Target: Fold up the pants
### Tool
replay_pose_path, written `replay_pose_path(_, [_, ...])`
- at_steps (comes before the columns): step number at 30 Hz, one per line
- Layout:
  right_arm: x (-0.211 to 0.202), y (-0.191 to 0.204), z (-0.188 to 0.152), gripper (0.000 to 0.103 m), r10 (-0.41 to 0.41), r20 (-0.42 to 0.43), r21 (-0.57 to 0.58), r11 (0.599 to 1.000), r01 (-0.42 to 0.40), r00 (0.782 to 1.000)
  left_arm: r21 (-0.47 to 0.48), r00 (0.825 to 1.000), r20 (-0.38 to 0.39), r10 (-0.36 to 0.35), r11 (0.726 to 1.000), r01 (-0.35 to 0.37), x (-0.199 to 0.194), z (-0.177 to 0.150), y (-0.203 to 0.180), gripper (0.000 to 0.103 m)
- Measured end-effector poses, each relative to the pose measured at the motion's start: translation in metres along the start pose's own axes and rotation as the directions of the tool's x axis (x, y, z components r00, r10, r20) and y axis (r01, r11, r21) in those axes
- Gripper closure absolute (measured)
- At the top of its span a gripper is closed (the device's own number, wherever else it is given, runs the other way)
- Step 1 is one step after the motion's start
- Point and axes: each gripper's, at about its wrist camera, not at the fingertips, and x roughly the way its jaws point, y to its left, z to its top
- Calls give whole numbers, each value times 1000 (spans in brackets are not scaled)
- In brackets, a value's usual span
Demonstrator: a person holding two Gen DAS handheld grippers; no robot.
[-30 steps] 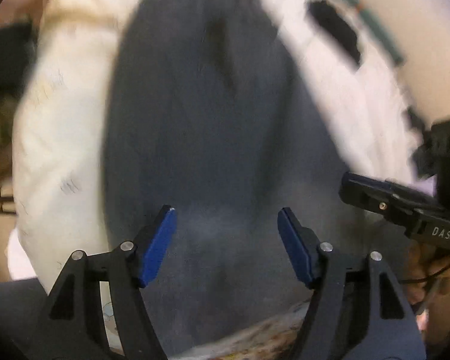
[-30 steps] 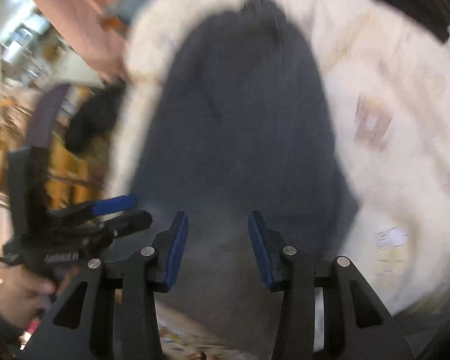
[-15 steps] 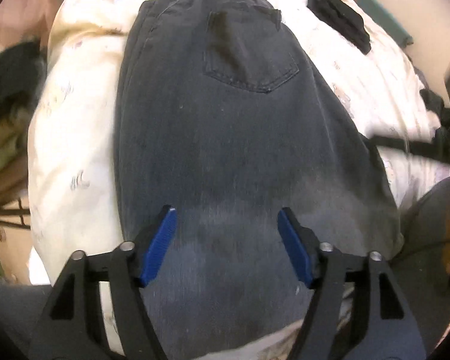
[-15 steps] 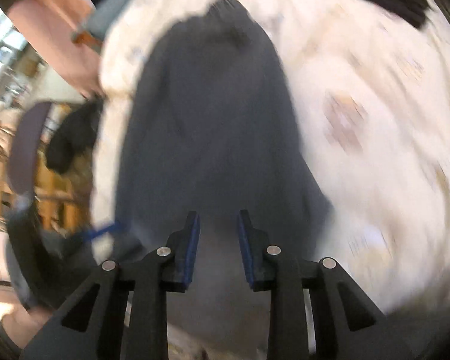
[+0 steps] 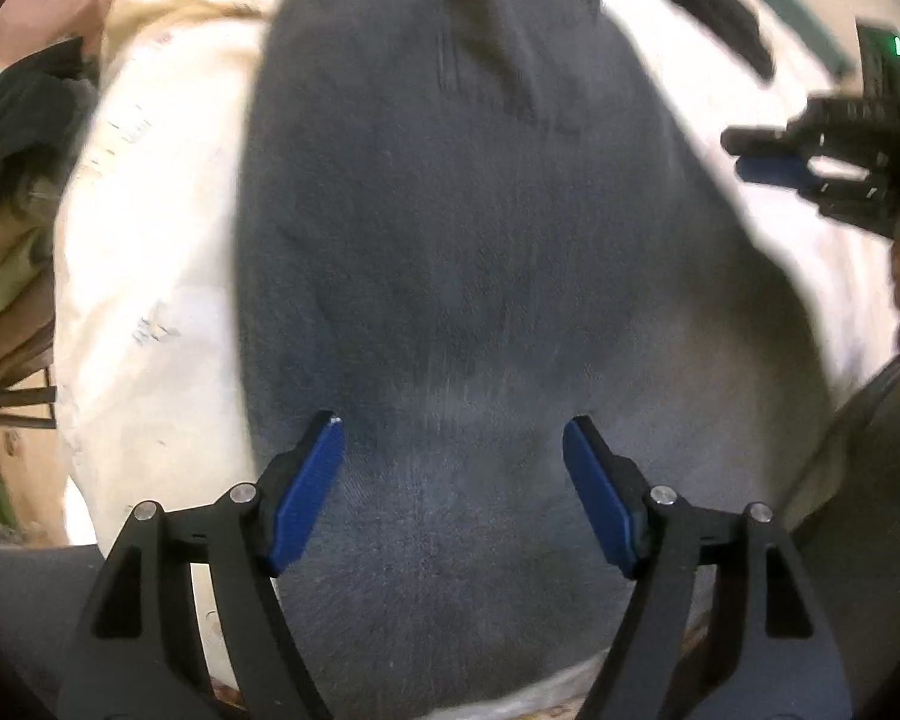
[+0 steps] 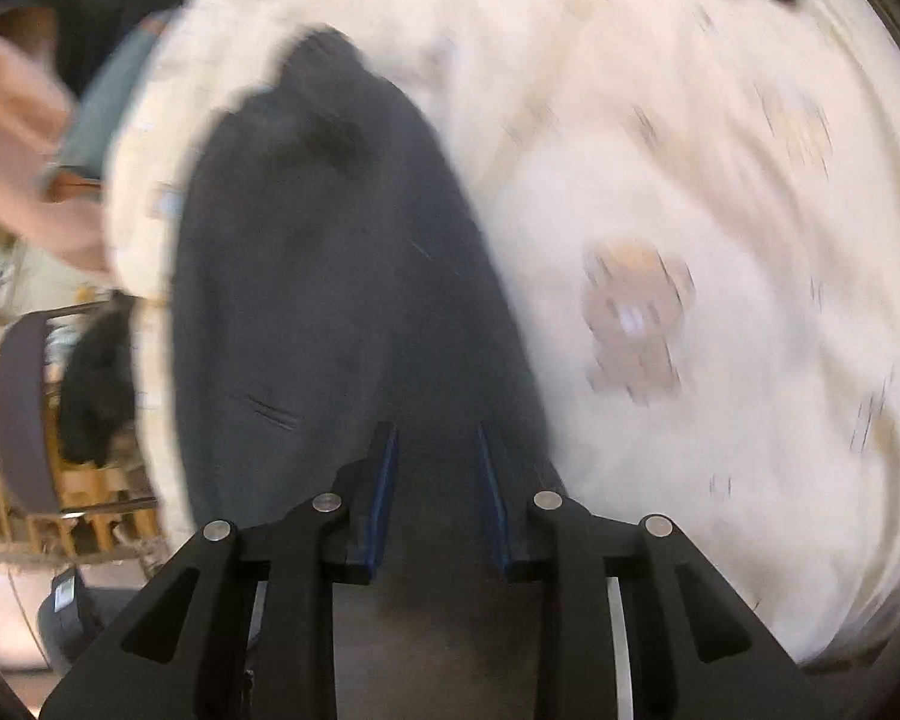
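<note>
- Under the left wrist camera, one pair of dark pants (image 5: 450, 276) is lying lengthwise on the pale printed sheet (image 5: 150, 276), seemingly already doubled leg over leg; the crosswise folds are looking undone.
- Left gripper (image 5: 453, 492) is hovering above the faded lower cloth, fingers wide apart, empty; the right gripper (image 5: 774, 159) is showing at the edge.
- From the right wrist camera, blurred, the same pants (image 6: 330, 300) are stretching away; the right gripper (image 6: 437, 501) is holding its fingers narrowly apart, and whether they pinch cloth cannot be told.
</note>
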Motion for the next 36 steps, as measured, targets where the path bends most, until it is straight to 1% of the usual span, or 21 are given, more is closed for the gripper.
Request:
replay_pose_path(2, [-14, 10, 17, 66, 51, 34, -65, 997, -49, 998, -45, 999, 42, -24, 999, 25, -20, 11, 11, 29])
replay_pose_path(4, [-23, 16, 32, 40, 89, 73, -107, 991, -81, 993, -96, 995, 74, -61, 993, 68, -38, 35, 27, 26])
replay_pose_path(6, [-27, 17, 47, 37, 138, 97, -127, 984, -125, 986, -130, 991, 111, -72, 988, 87, -52, 68, 47, 24])
replay_pose_path(8, [-15, 22, 69, 37, 191, 98, -126, 976, -178, 977, -128, 986, 155, -57, 989, 77, -59, 109, 62, 12])
replay_pose_path(10, [-4, 25, 86, 37, 220, 109, -129, 970, -206, 969, -108, 981, 189, -48, 992, 70, -53, 146, 75, 10])
replay_pose_path(11, [2, 23, 98, 35, 239, 115, -121, 967, -225, 964, -101, 980, 192, -42, 993, 63, -44, 162, 81, 10])
replay_pose_path(13, [11, 19, 115, 26, 260, 118, -117, 962, -247, 958, -90, 983, 172, -55, 993, 71, -20, 194, 91, 10])
replay_pose_path(15, [25, 18, 136, 24, 264, 119, -122, 961, -250, 957, -80, 984, 148, -98, 991, 110, 5, 218, 94, 10])
replay_pose_path(18, [39, 16, 160, 23, 245, 97, -166, 960, -227, 965, -28, 986, 132, -104, 994, 109, 41, 249, 89, 11])
replay_pose_path(20, [54, 13, 173, 23, 236, 77, -187, 958, -219, 969, -10, 989, 105, -106, 994, 108, 57, 266, 89, 15])
replay_pose_path(21, [65, 12, 181, 23, 226, 57, -199, 957, -211, 973, -7, 989, 86, -124, 992, 125, 66, 272, 90, 20])
replay_pose_path(22, [75, 10, 186, 23, 218, 46, -210, 956, -204, 975, -9, 986, 70, -150, 989, 151, 74, 279, 89, 31])
replay_pose_path(24, [91, 8, 194, 23, 220, 23, -225, 951, -210, 975, 11, 985, 79, -155, 988, 154, 80, 287, 83, 31])
replay_pose_path(26, [108, 8, 200, 23, 284, -24, -229, 932, -282, 958, 45, 987, 76, -142, 989, 139, 85, 292, 78, 32])
replay_pose_path(27, [114, 11, 201, 23, 322, -52, -236, 916, -325, 945, 57, 986, 78, -146, 988, 141, 85, 293, 76, 36])
replay_pose_path(28, [121, 19, 200, 22, 380, -105, -253, 884, -394, 919, 69, 984, 80, -160, 986, 155, 82, 293, 74, 41])
replay_pose_path(30, [126, 30, 198, 21, 414, -144, -292, 850, -438, 899, 126, 982, 63, -179, 977, 170, 80, 294, 69, 42])
replay_pose_path(31, [130, 35, 199, 21, 406, -156, -327, 839, -435, 900, 138, 980, 57, -189, 974, 180, 82, 296, 70, 44])
replay_pose_path(33, [141, 34, 208, 21, 339, -125, -327, 873, -361, 932, 83, 969, 52, -241, 968, 237, 89, 305, 81, 46])
replay_pose_path(35, [149, 32, 216, 21, 380, -149, -270, 872, -408, 913, 32, 957, 68, -282, 959, 281, 91, 314, 86, 59])
replay_pose_path(36, [149, 36, 217, 21, 411, -161, -260, 859, -441, 897, 49, 959, 67, -275, 961, 272, 92, 316, 82, 65])
